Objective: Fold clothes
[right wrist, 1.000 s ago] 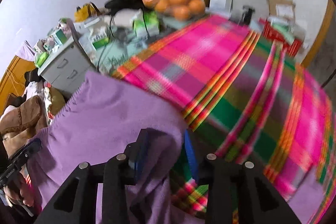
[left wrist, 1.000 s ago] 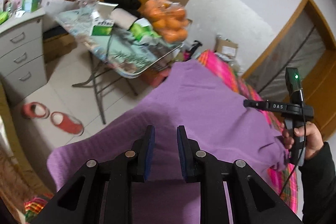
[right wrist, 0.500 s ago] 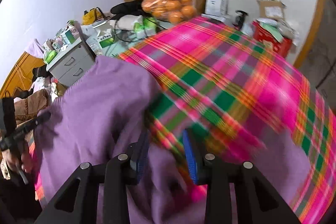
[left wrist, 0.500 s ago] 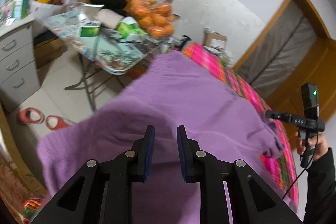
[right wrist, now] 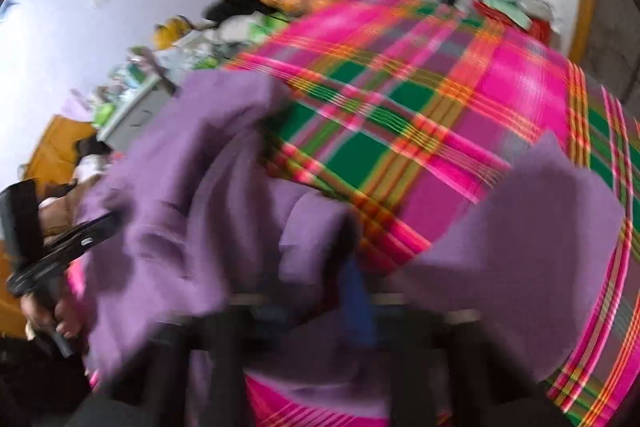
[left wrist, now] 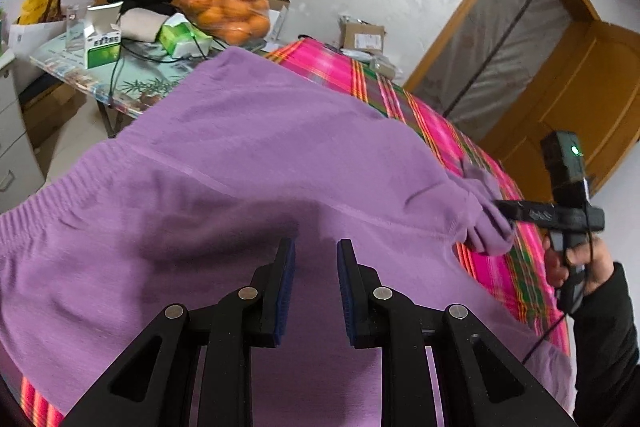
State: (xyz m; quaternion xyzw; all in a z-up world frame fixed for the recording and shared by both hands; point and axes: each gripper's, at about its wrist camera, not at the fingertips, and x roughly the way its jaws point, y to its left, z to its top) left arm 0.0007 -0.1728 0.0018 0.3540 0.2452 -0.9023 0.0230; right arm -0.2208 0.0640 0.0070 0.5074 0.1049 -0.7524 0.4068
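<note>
Purple sweater [left wrist: 248, 155] | right tongs [left wrist: 505, 211] pinching edge | left tongs [left wrist: 316, 261] parted, angled down

Little lettering can be read. On the green and white box [left wrist: 102, 47] standing on the table [left wrist: 132, 83], a dark band of characters is seen, but it is too small to be made out. A pale marking is seen on the black bar of the right tongs [left wrist: 505, 207], blurred beyond reading. The right wrist view is too smeared for any print.
</note>
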